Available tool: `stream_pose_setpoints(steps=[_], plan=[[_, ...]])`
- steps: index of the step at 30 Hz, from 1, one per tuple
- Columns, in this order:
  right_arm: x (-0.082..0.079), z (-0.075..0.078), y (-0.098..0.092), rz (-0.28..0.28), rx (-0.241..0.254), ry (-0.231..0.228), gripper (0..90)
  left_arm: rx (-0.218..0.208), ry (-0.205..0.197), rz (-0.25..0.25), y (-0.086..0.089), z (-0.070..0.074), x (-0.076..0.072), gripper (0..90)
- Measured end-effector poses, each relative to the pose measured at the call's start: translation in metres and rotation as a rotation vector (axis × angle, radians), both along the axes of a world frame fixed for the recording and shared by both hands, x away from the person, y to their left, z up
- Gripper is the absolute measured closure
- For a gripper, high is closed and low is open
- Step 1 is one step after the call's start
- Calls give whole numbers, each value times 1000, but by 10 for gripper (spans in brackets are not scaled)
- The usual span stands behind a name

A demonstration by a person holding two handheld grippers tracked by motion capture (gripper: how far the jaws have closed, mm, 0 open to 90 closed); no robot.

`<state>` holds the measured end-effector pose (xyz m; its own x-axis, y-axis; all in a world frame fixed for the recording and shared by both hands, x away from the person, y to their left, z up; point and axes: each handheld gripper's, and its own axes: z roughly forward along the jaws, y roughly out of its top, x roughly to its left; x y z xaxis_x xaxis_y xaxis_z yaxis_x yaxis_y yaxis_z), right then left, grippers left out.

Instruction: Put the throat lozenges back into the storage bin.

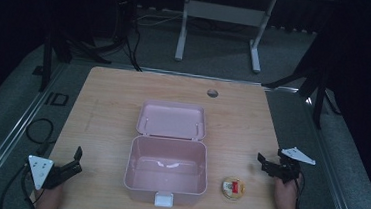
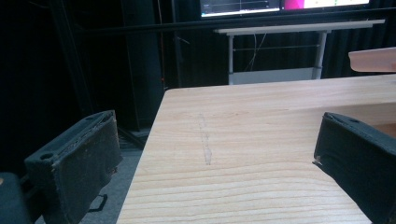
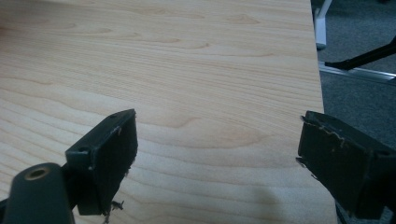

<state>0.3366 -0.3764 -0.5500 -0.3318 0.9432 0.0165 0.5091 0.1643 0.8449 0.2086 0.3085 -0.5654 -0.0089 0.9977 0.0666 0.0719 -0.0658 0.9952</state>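
- The left hand-held gripper [image 1: 75, 160] sits at the near left corner of the worktop [image 1: 108, 108], held by a hand [image 1: 48, 196] that comes in from the bottom edge; its jaws stand wide apart with nothing between them.
- In the left gripper view that hand-held gripper [image 2: 212, 154] looks along bare wood, and a pink edge of the box lid [image 2: 372, 59] shows at the far right.
- The right hand-held gripper [image 1: 264, 163] hovers near the right edge of the worktop, its jaws also spread and empty; the right hand [image 1: 287, 190] grips it from below.
- In the right gripper view the right hand-held gripper [image 3: 217, 144] points at plain wood grain close to the worktop's edge, with grey floor beyond.
- A pink plastic box [image 1: 164, 188] stands open in the middle of the worktop's near half, its lid [image 1: 172, 119] laid back flat behind it and a white latch [image 1: 163, 199] at its front.
- A small round tin [image 1: 233, 188] with a red and white top lies just right of the box, between it and the right hand-held gripper, touching neither.
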Motion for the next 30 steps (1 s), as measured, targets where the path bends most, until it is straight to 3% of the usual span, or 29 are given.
stream_pose_setpoints(steps=[4,6,14,18,25,30], plan=[[0,0,-1,-2,-1,4,118,5,-1,-2,-1,0,0,9],[1,0,0,23,-11,25,117,6,2,-5,-1,0,0,9],[5,10,5,56,-68,159,118,1,7,-9,0,0,0,9],[6,18,6,72,-115,258,118,10,8,-10,-1,0,0,9],[-2,31,8,93,-186,333,118,-16,4,-9,2,1,0,9],[-9,32,10,130,-228,400,118,-10,5,-14,2,1,-1,9]])
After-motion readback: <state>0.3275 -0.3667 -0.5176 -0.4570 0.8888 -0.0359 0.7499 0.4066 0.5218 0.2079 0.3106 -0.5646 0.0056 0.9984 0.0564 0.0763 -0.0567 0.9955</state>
